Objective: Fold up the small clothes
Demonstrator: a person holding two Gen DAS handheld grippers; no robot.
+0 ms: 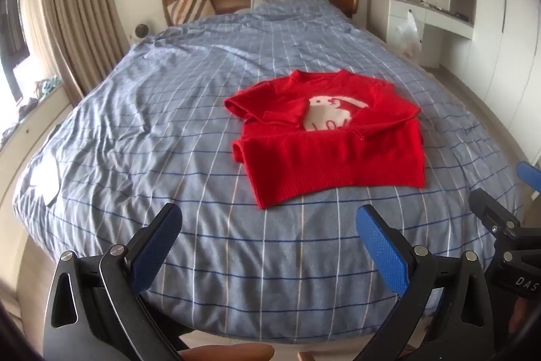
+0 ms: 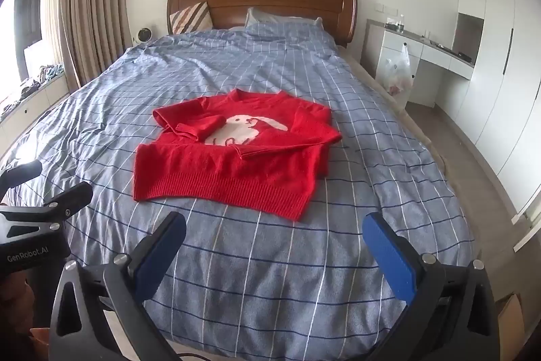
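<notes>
Sweater (image 1: 324,137) beyond both spread tongs (image 1: 270,246)

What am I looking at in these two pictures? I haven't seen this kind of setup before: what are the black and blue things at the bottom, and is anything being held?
There is no robot here. A person holds one pair of hand-held tongs in each hand, and each has a wide-angle camera looking forward along its two blue-padded fingers. One picture comes from the left tongs, the other from the right tongs; each also catches the other pair at its edge. Both stand wide open and hold nothing. Ahead lies a bed with a blue checked cover, and on it a red sweater bearing a white rabbit, its sleeves already laid across the front. The tongs are short of it, not touching.
</notes>
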